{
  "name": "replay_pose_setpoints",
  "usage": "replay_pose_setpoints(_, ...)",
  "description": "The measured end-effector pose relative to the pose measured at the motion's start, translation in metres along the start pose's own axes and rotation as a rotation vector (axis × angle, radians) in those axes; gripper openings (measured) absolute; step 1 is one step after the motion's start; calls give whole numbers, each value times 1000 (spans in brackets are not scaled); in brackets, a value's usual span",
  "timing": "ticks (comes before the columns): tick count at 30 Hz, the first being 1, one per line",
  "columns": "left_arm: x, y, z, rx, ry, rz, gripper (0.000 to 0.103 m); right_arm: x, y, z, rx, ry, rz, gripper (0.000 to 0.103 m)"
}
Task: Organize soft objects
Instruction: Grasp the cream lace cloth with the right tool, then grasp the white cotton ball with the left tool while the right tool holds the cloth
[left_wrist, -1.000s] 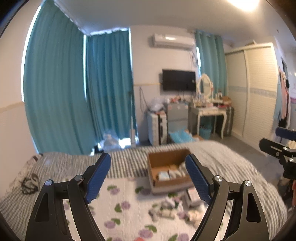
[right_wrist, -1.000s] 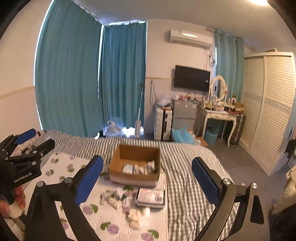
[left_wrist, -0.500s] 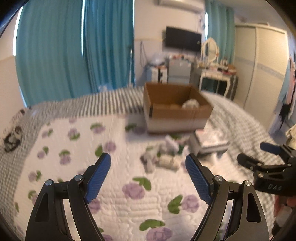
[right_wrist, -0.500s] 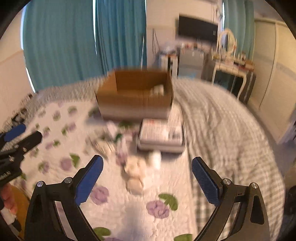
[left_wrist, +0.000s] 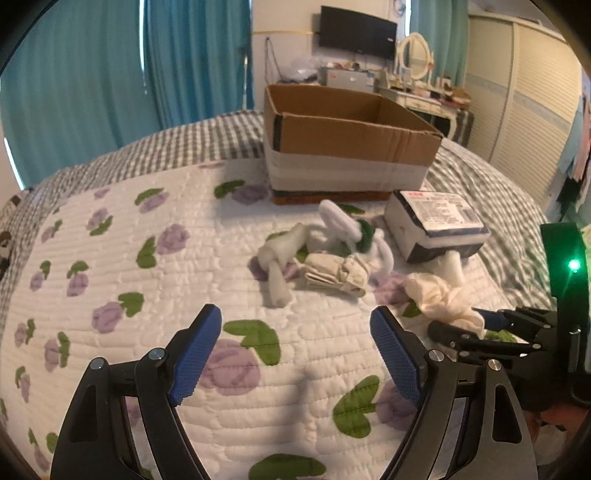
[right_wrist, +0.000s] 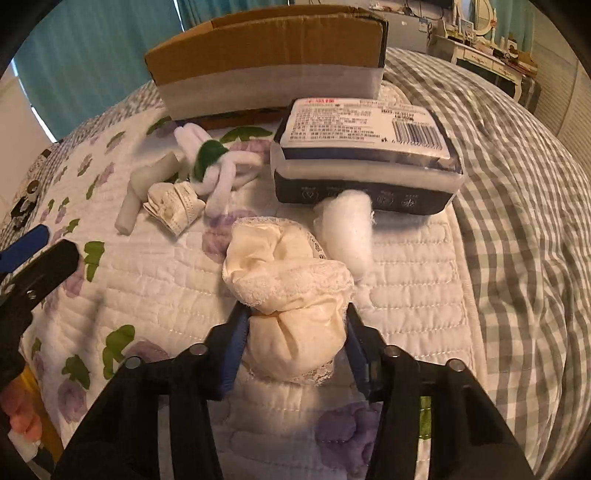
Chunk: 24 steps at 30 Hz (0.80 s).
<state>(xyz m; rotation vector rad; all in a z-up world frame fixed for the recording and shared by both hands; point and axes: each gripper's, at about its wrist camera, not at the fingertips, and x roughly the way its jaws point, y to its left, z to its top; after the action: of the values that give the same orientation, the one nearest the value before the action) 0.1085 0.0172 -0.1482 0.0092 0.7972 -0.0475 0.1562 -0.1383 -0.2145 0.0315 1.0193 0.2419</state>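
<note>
On the bed (right_wrist: 517, 184), the right hand-held gripper (right_wrist: 295, 332) is clamping a cream lace bundle (right_wrist: 288, 280) near the box (right_wrist: 266, 55); the left hand-held gripper (left_wrist: 295, 354) is hovering wide open, empty. Loose folds are risking slipping free during lifting.

Teal curtains (left_wrist: 122, 70) are hanging along the far wall, daylight glowing through them. A black television (left_wrist: 357, 32) is sitting on the pale wall beside a white dressing table (left_wrist: 417, 98) with an oval mirror (left_wrist: 414, 61). A louvred cream wardrobe (left_wrist: 532, 99) is standing at the right.
</note>
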Motion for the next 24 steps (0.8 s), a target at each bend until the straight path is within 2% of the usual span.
replay_pose_setpoints(1,0,-3,0,2,3,1,84,-3,0,0,-3,-5,3,26)
replay_pose_setpoints(4,-1,-9,3,-3,16,-9,84,-25,-4,0,-14,-51,41,19)
replay_pose_setpoints(9,-13,-33,12,13,29,-51,84,-64,-17,-6,-7,-134,51,19)
replay_pose_setpoints(13,-13,-56,20,40,29,-73,84,-76,-48,-2,60,-167,-16,19)
replay_pose_setpoints(16,-1,-78,24,36,64,-102,84,-79,-71,-1,90,-176,-81,19)
replay_pose_setpoints(24,39,-126,31,45,113,-115,84,-70,-110,7,175,-171,-80,19)
